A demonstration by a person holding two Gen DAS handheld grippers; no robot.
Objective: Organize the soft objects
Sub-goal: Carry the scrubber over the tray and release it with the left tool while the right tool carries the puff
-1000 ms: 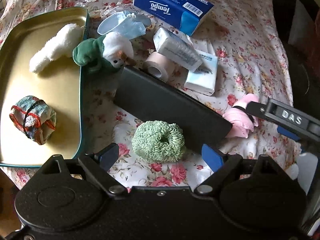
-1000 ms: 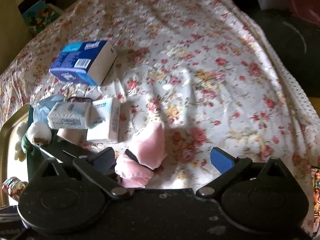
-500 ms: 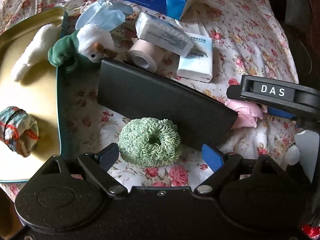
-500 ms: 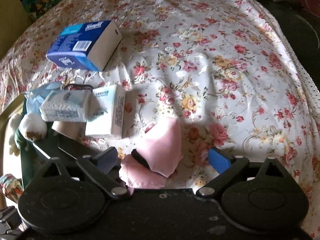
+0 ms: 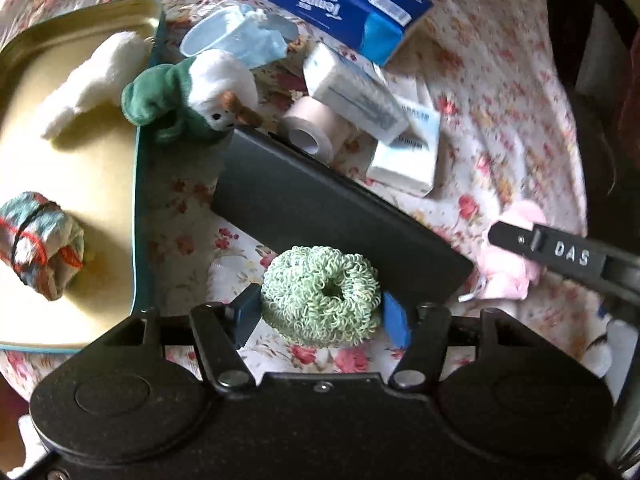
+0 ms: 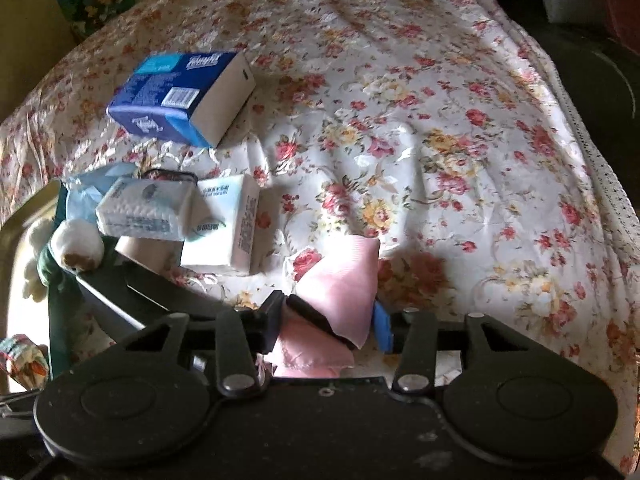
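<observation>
Left gripper point(image 5: 320, 312) just been closing, pads now squeezing green scrunchie point(image 5: 320, 296) sitting right between them on floral sheet point(image 6: 400, 120). Right gripper point(image 6: 324, 320) clamping down on pink cloth pouch point(image 6: 340, 280), jaws fully closed in around it. Gold tray point(image 5: 80, 184) lying off to left gripper's left, black flat case point(image 5: 320, 208) resting just ahead of it.

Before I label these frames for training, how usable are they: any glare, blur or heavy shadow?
Left wrist view: the far tissue packs and blue Tempo box smear with blur; the green scrunchie stays sharp. Right wrist view: sunlight blows out the pink cloth, the tray glares white, and the corners fall into dark shadow.
</observation>
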